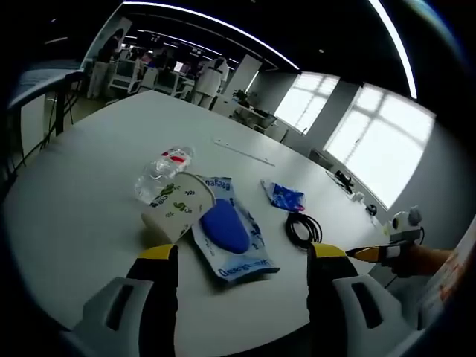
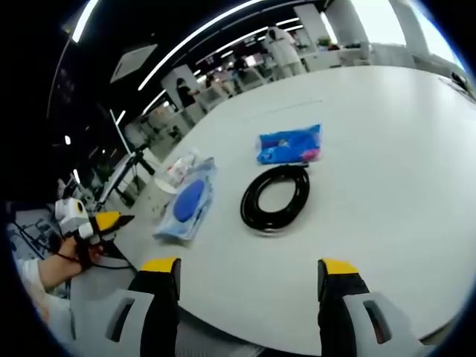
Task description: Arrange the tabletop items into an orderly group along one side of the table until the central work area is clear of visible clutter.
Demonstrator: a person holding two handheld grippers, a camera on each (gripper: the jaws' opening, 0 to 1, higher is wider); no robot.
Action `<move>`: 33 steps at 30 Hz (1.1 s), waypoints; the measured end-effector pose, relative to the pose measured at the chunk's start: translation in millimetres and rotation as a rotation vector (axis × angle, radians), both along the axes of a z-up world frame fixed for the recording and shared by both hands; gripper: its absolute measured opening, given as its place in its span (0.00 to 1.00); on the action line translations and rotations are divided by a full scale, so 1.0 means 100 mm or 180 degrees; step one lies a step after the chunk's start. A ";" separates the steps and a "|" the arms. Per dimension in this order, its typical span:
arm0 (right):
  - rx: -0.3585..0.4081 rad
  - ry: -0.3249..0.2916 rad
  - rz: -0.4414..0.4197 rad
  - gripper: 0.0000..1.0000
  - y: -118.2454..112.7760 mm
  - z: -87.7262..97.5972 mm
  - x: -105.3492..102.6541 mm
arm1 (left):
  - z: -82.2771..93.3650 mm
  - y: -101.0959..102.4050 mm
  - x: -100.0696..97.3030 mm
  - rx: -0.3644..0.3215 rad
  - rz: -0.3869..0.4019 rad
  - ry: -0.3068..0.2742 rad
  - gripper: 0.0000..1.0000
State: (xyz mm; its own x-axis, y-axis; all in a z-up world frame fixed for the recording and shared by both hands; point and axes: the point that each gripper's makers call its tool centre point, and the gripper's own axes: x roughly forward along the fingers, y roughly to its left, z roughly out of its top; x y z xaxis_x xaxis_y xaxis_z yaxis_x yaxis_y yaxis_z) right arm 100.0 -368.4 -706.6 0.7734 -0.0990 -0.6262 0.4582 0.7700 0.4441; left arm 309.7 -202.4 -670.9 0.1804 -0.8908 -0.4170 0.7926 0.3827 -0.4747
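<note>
Left tool [image 1: 242, 260] wide apart, empty | pouch [image 1: 227, 227] just ahead of you, lying lengthwise | right tool [image 2: 249, 271] wide apart, cable [image 2: 275, 197] ahead

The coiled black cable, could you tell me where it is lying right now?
The black cable lies mid-table in the right gripper view, just below the small blue packet and right of the blue pouch.

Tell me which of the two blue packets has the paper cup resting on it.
The larger packet with the blue oval, nearest the left gripper; the paper cup overlaps its edge. The smaller blue packet lies apart, beyond the black cable.
</note>
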 end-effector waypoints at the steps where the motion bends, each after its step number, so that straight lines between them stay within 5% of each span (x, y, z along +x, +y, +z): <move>1: -0.0003 0.0002 0.0007 0.77 -0.01 0.00 0.00 | 0.00 0.00 -0.01 0.0007 -0.0004 -0.0017 0.71; 22: -0.0070 -0.0154 0.0340 0.76 -0.13 0.16 0.42 | 0.07 0.08 0.11 0.0288 -0.0138 -0.0294 0.73; 33: 0.0152 -0.0179 0.0365 0.72 0.07 0.05 0.27 | -0.06 -0.07 0.41 0.0802 -0.0237 -0.0392 0.74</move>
